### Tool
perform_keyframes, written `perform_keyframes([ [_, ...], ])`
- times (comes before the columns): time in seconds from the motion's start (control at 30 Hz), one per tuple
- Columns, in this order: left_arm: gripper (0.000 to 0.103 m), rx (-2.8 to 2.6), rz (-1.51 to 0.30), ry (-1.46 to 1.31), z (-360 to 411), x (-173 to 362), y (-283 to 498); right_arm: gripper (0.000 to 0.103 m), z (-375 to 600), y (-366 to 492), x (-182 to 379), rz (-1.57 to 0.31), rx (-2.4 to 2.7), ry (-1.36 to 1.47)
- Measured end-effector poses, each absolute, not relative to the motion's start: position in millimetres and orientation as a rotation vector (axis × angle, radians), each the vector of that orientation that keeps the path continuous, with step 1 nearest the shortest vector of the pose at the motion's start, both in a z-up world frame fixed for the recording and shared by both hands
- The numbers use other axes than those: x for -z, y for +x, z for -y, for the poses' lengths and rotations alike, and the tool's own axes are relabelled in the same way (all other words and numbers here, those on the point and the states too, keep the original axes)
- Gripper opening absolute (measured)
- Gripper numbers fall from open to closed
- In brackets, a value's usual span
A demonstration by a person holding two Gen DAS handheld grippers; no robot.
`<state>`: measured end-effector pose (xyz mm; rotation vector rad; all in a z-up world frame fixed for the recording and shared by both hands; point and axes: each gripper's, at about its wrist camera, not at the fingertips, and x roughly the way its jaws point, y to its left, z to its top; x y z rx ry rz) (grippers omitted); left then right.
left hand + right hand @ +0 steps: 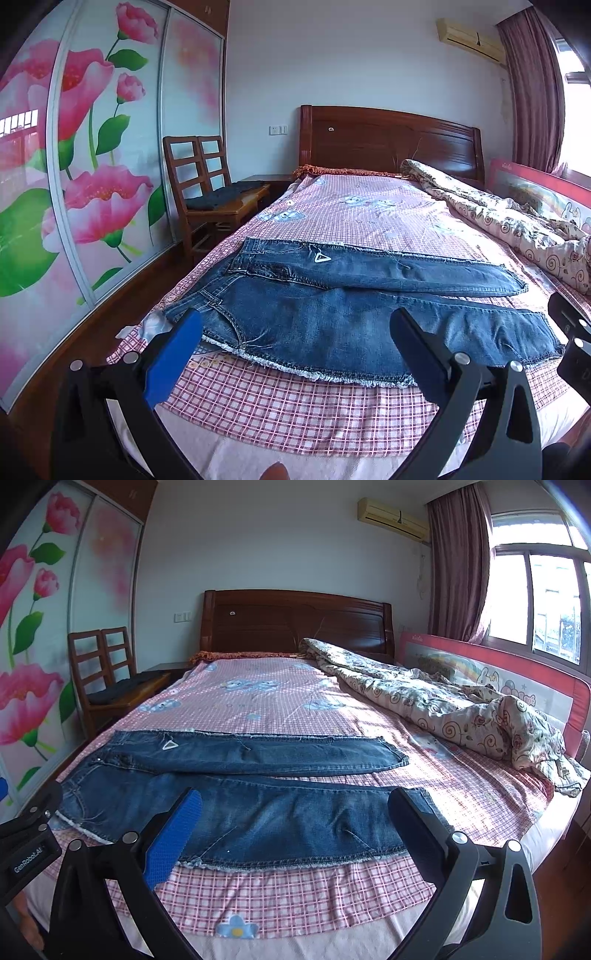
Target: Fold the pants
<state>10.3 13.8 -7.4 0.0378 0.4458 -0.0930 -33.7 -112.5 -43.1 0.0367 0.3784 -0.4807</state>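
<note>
Bed [280, 701] fills most of both views, pink checked sheet, with a rumpled floral quilt [436, 709] pushed to its far right side against the red guard rail [532, 672]. Wooden chairs [201, 177] stand to the left by the flower-printed wardrobe doors [92, 147].

Jeans [332, 325] lie flat across the near end of the bed, waistband to your left, hems to your right, the two legs spread apart with a strip of sheet showing between them toward the hems. No fold made yet, as far as can be judged; the whole job is ahead of you: one leg over the other, then lengthwise folds.

Left tongs [295, 332] hover over the waist end, spread wide, gripping nothing. Right tongs [295, 812] hover over the near leg toward the hem, likewise wide apart and empty. Neither pair is seen touching the denim.
</note>
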Motion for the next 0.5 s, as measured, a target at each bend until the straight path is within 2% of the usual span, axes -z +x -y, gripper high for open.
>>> perform_keyframes([
  [0.5,0.101,0.095,-0.449,0.038,-13.3,7.3,10.1,0.1,114.1,-31.8,46.5,-0.388,0.481,0.045],
])
